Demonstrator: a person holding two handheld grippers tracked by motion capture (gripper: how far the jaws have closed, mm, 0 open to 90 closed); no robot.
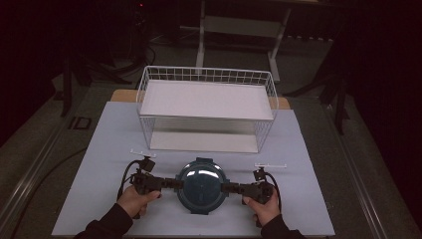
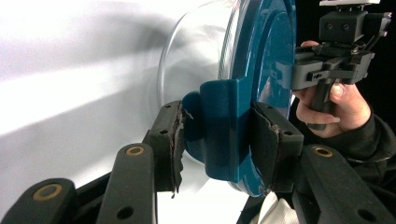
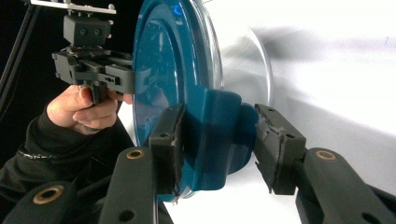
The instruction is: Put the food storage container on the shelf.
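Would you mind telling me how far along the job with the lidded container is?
Done: both grippers are at the container, left gripper on its left tab, right gripper on its right tab. In hand: it looks held between them, low over the table. Left: probably moving it to the wire rack, which holds nothing yet.

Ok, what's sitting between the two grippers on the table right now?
In the high view, a round teal-lidded glass container lies between the left gripper and right gripper.

one lidded bowl [image 1: 201, 185], one wire rack [image 1: 206, 109]
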